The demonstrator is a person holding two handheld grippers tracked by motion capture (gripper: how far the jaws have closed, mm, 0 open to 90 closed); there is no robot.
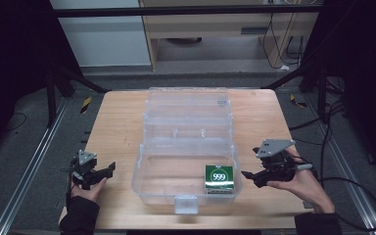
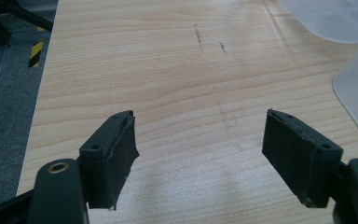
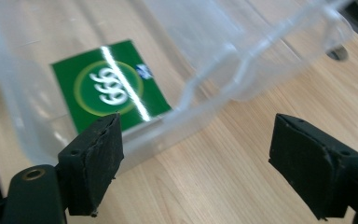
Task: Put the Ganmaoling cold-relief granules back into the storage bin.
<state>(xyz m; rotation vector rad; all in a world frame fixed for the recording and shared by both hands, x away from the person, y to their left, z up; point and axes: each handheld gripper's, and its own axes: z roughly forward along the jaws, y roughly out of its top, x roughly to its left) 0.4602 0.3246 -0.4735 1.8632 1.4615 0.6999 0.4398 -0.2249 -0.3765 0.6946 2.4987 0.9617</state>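
A clear plastic box (image 1: 186, 147) sits open at the middle of the wooden table (image 1: 117, 132), its lid thrown back toward the far edge. Inside it, in the near right corner of the base, lies a green packet (image 1: 219, 178) marked "999" in a pale ring, flat on the floor of the box and close against the front and right walls.

You hold the left gripper (image 1: 108, 169) low over the table's near left corner, well apart from the box, with its jaws spread wide and nothing between them. In the left gripper view its pads (image 2: 121, 149) frame bare wood, with the edge of the clear box at the far right.

You hold the right gripper (image 1: 247, 175) just beside the box's right wall, level with the packet, and its jaws also stand wide and empty. In the right gripper view the green packet (image 3: 109, 91) shows through the clear wall, just beyond the left pad (image 3: 102, 161), while the other pad hangs over bare wood outside the box.
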